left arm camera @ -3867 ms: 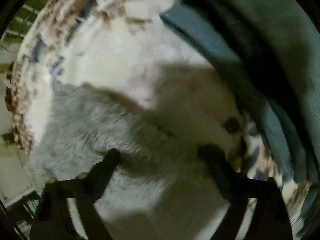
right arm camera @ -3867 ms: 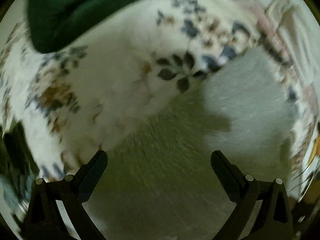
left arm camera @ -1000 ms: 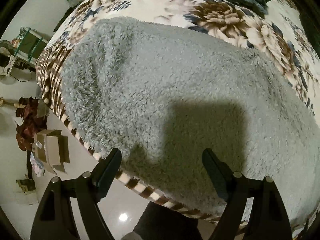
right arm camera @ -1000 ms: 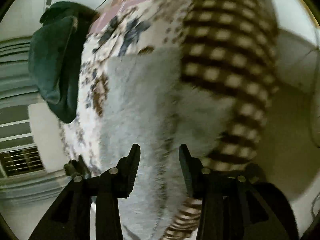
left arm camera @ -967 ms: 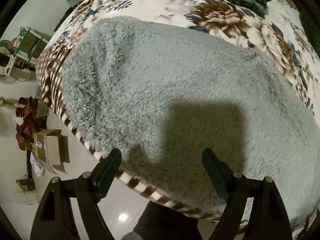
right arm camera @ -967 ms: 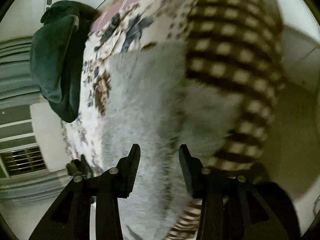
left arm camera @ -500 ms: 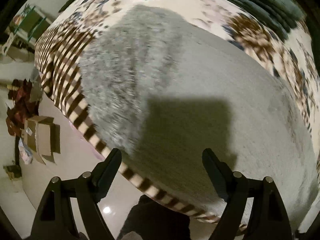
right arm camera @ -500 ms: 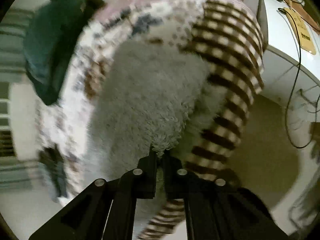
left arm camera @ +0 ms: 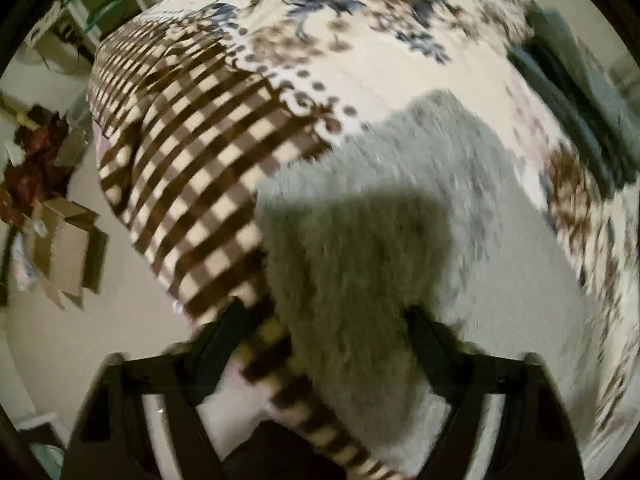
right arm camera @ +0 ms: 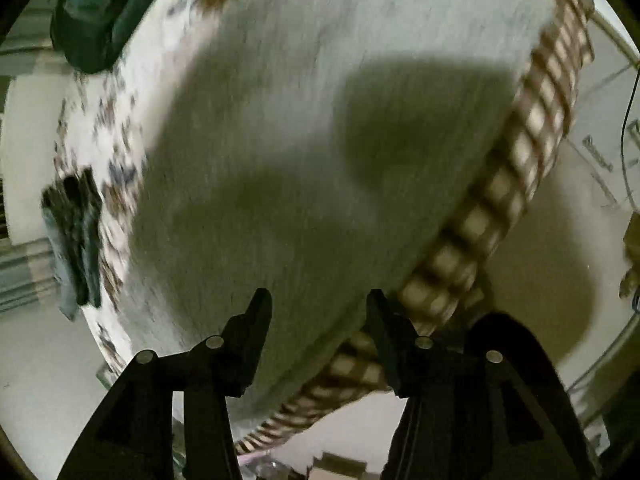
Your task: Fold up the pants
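The left gripper point(left arm camera: 324, 332) has its two black fingers spread wide apart. Fluffy grey pants point(left arm camera: 400, 216) lie between them, and nothing is pinched. The right gripper point(right arm camera: 318, 320) is spread too, not as wide, and the soft grey cloth point(right arm camera: 320, 100) sits in the gap without being squeezed.

The pants lie flat on a bed. They reach right up to the near edge of the bed, close to both grippers. A dark shadow falls across the grey fluff in both views.

Under the pants is a blanket point(left arm camera: 380, 60) with brown and blue flowers on cream. Its border point(left arm camera: 188, 152) has brown and cream checks and hangs down over the side of the bed. In the right wrist view the same checked border point(right arm camera: 520, 148) curves along the edge.

A pile of dark green clothes point(left arm camera: 576, 92) sits farther back on the bed, well apart from the pants. It also shows at the top corner of the right wrist view point(right arm camera: 92, 16).

On the pale floor point(left arm camera: 80, 340) beside the bed is a cardboard box point(left arm camera: 68, 248) and a dark red heap point(left arm camera: 32, 160) that is hard to make out.

Both pictures are blurry. The far end of the pants is cut off. A small dark thing point(right arm camera: 76, 236) lies at the bed's edge in the right wrist view, too smeared to name.
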The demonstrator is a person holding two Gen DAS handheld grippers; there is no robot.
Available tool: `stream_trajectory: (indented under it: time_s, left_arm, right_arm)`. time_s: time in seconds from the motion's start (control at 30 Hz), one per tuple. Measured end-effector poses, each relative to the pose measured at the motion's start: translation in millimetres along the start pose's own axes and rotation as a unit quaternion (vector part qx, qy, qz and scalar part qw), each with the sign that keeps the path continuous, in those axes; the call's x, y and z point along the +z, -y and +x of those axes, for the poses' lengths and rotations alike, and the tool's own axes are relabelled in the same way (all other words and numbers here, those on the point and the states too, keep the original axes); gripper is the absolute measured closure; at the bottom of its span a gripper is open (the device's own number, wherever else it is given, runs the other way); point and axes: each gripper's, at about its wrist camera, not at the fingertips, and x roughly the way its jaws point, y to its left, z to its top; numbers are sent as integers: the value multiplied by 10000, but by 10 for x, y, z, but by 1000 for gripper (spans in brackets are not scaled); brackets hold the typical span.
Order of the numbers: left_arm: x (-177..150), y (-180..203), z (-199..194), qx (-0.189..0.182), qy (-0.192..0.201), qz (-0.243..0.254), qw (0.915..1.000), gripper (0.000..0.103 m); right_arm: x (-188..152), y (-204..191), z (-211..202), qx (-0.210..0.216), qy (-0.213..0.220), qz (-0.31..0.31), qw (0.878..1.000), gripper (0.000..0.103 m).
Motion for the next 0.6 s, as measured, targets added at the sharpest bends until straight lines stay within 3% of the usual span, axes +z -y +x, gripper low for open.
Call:
stream_trajectory:
  time_s: [0.03,0.1,0.13,0.17,0.27,0.43,0.6]
  left_arm:
    - [27,-24,27,-96,-3,-72,9999,94]
    - [96,-33,29,-222,-31,-119,9997,96]
    - [116,-13,-37,-287,76,-82,9995,97]
    - [132,3,-93,-334,131,-17,9994,97]
    - [208,-49,-305,-520,338,35,9981,97]
    - [443,-258,-322,-535,483,-61,9974,97]
    - [464,-294,-6,-455,39,-23,9990,92]
  right_arm:
    - [-81,-36,79,9,-49,25,10000,51]
    - [-220,-77,172,57,-52,25,10000,59]
    - [-308,-122,200,173,29,-22,9998,84]
    - [-355,-185,226,19,68,-150,9999,98]
    - [-550,-320,224,-200,254,-376,9988,99]
    - [-752,-559,93,-31,218,-615,9979,99]
    - [-820,-492,230,-254,-238,-855,9957,96]
